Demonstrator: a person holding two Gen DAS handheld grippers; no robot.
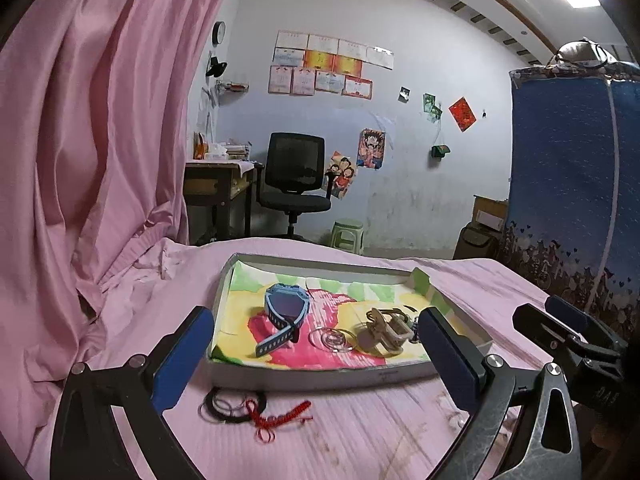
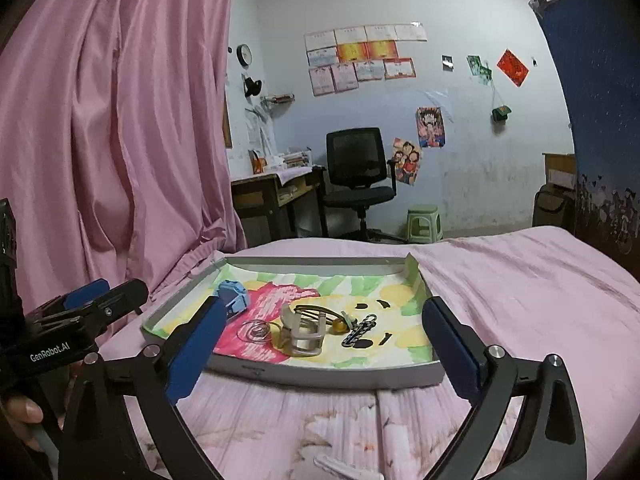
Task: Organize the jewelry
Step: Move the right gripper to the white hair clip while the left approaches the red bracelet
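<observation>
A shallow white tray (image 1: 320,378) with a flowery lining lies on the pink bed; it also shows in the right wrist view (image 2: 328,378). In it lie a blue watch (image 1: 286,312), a clear ring bangle (image 1: 332,338), a beige hair claw (image 1: 386,330), and in the right wrist view a bead chain (image 2: 360,332) and an amber bead piece (image 2: 340,326). A red braided cord (image 1: 280,416) and black hair ties (image 1: 228,404) lie on the bed in front of the tray. My left gripper (image 1: 316,356) is open and empty above them. My right gripper (image 2: 324,350) is open and empty before the tray.
A pink curtain (image 1: 100,140) hangs at the left. A blue wardrobe (image 1: 572,184) stands at the right. A desk (image 1: 218,184), black office chair (image 1: 296,176) and green stool (image 1: 348,234) stand beyond the bed. A white object (image 2: 340,466) lies near the right gripper.
</observation>
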